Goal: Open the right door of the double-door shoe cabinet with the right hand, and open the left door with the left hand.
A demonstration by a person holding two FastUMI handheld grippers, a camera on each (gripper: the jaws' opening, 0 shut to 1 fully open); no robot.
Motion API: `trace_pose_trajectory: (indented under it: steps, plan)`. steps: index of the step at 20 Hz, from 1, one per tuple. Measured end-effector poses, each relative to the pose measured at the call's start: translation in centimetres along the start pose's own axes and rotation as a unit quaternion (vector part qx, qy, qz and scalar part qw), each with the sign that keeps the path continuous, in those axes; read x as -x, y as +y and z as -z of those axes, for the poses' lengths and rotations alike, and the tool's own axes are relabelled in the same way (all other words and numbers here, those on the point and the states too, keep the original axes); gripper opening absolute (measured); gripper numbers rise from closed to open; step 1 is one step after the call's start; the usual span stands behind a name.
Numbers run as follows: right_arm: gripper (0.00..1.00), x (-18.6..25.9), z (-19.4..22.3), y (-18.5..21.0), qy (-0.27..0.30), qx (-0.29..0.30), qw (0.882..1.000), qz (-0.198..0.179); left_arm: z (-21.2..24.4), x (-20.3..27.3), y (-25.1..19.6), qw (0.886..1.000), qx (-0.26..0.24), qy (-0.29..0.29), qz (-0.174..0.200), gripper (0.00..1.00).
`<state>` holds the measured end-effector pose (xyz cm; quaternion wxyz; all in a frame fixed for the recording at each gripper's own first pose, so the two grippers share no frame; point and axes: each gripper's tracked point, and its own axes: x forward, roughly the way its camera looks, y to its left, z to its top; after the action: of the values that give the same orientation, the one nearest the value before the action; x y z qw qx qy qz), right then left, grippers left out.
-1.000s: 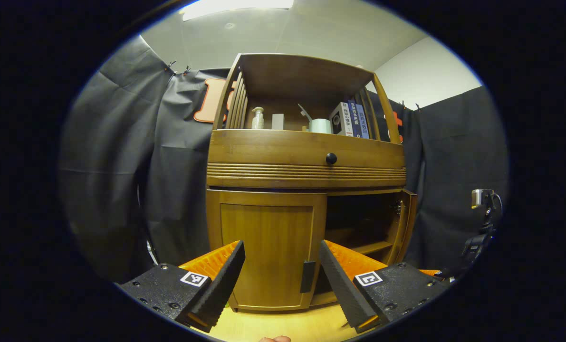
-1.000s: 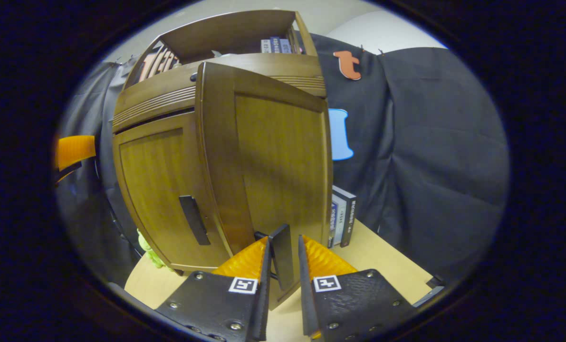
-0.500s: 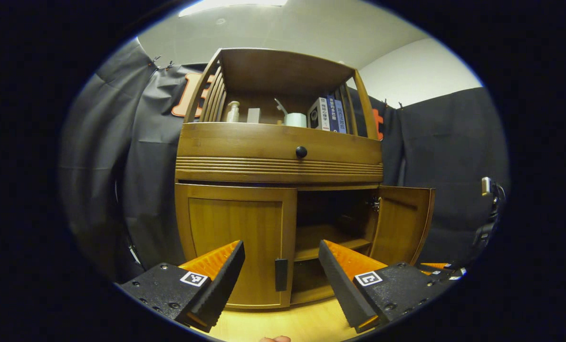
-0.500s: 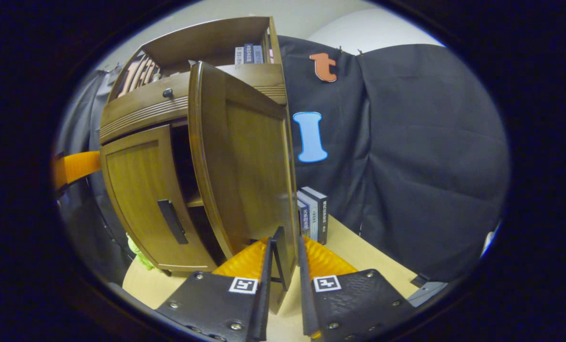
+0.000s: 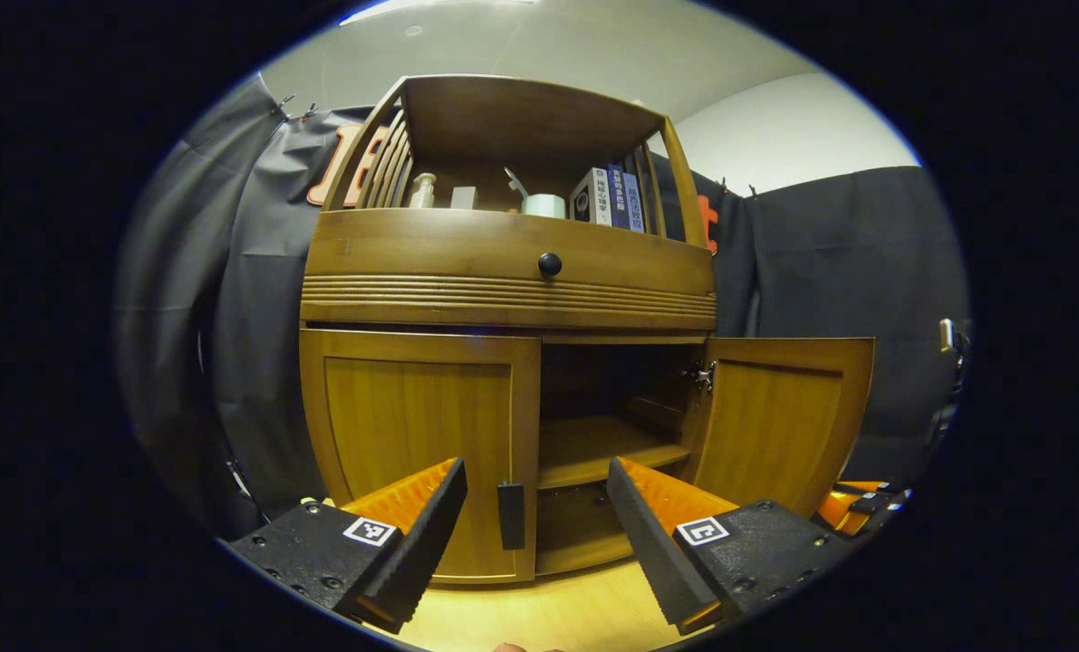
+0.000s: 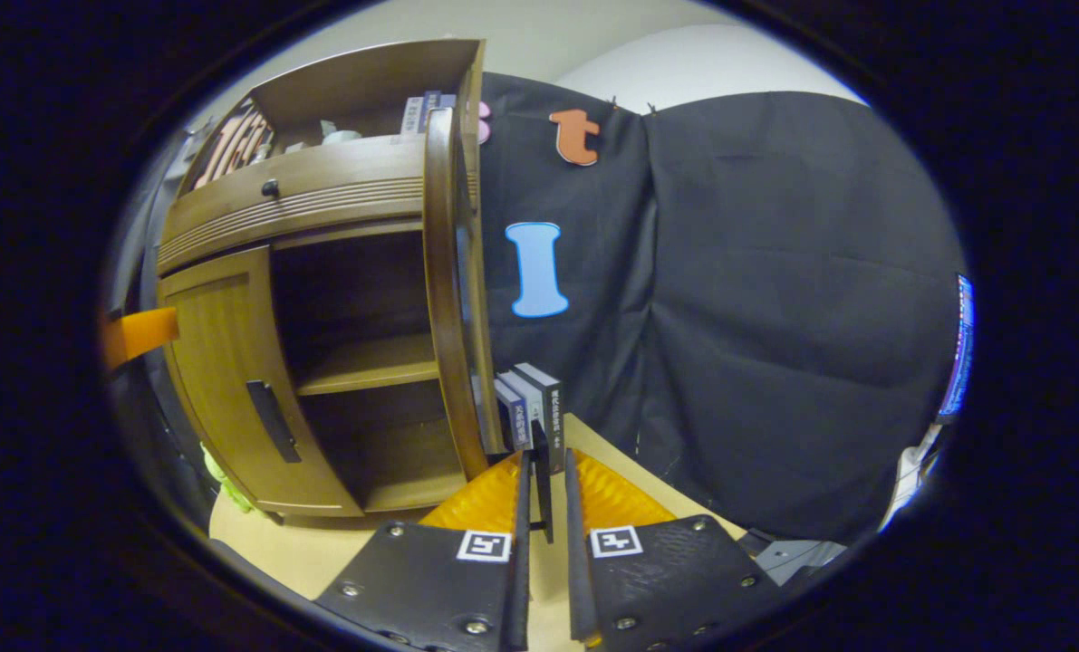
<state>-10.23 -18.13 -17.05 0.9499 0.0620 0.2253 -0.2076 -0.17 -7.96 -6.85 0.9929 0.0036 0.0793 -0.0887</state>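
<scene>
The wooden shoe cabinet [image 5: 503, 299] stands straight ahead in the left gripper view. Its left door [image 5: 412, 426] is closed, with a dark handle [image 5: 510, 514] at its inner edge. My left gripper [image 5: 535, 471] hangs open just in front of that handle, touching nothing. The right door [image 5: 779, 421] stands swung wide, baring an inner shelf [image 5: 607, 448]. In the right gripper view this door [image 6: 453, 290] appears edge-on, and my right gripper [image 6: 544, 457] is shut on its dark handle [image 6: 542, 480]. The left door [image 6: 222, 362] shows there too, closed.
The cabinet rests on a light wooden table [image 5: 548, 616]. Above the doors is a drawer with a round knob [image 5: 550, 263], and an open top shelf holds books [image 5: 607, 195] and small items. More books [image 6: 534, 412] stand on the table behind the open door.
My right gripper has pulled the right door from half open to wide open, holding its handle throughout. The left gripper has stayed open and drifted right, toward the left door's handle.
</scene>
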Motion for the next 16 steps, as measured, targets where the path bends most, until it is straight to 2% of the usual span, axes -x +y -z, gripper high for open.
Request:
trace_pose_trajectory:
  steps: [1, 7, 10, 12, 16]
  plan:
    - [0.18, -0.1, -0.3, -0.8, -0.004, 0.001, 1.000, 0.008, 0.4, -0.3, 0.0, 1.000, -0.001, 0.004, 0.000, 0.94]
    - [0.17, -0.9, -1.5, -5.2, -0.021, 0.018, 0.998, 0.061, 2.9, -3.7, 0.6, 0.999, -0.014, 0.032, -0.006, 0.97]
    - [0.19, -0.8, -1.3, -5.8, -0.016, 0.002, 0.998, 0.053, 4.1, -5.7, 1.2, 0.999, -0.023, 0.043, -0.011, 0.94]
    - [0.19, -0.6, -1.7, -6.2, -0.022, 0.009, 0.998, 0.057, 5.2, -7.2, 1.7, 0.998, -0.032, 0.053, -0.021, 0.97]
    - [0.19, -0.1, -2.6, -7.0, -0.030, 0.004, 0.997, 0.066, 7.9, -10.1, 2.8, 0.996, -0.030, 0.076, -0.043, 0.91]
